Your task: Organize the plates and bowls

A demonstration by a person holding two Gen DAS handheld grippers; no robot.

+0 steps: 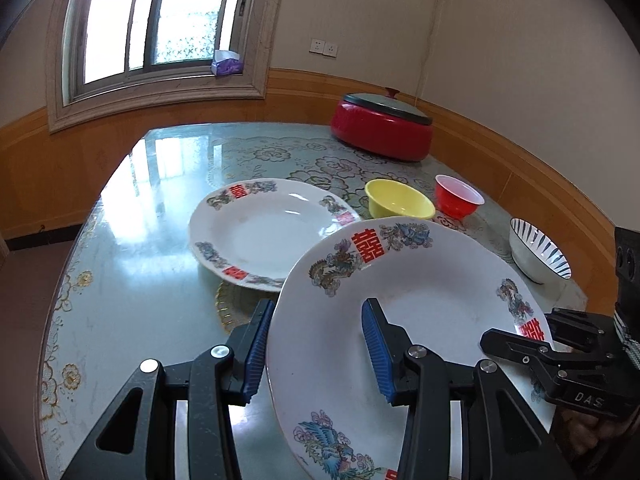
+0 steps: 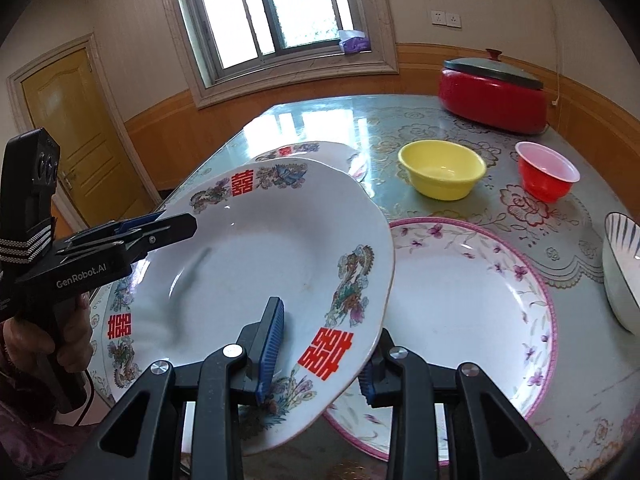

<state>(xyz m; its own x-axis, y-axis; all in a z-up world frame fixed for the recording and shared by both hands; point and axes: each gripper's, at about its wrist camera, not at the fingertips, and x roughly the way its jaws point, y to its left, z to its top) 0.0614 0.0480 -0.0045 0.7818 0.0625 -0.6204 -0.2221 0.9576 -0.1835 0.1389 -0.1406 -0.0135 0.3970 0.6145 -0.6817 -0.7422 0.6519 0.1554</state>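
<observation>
A white plate with red characters and dragon prints [image 1: 420, 300] [image 2: 260, 264] hangs tilted above the table, carried by both grippers. My left gripper [image 1: 318, 304] [image 2: 172, 226] is shut on its left rim, one blue pad inside the plate and one outside. Across the plate, my right gripper [image 2: 324, 332] [image 1: 492, 340] is shut on the right rim, its outer finger partly hidden under the plate. A matching plate [image 1: 272, 236] [image 2: 304, 150] lies flat further back. A pink-rimmed floral plate [image 2: 460, 300] lies under the held plate's right edge.
A yellow bowl [image 1: 400, 200] [image 2: 442, 168], a small red bowl [image 1: 458, 196] [image 2: 546, 172] and a blue-striped bowl [image 1: 538, 250] [image 2: 622, 268] stand on the right. A red lidded pot [image 1: 384, 128] [image 2: 492, 96] occupies the far corner of the glass-topped table [image 1: 140, 240].
</observation>
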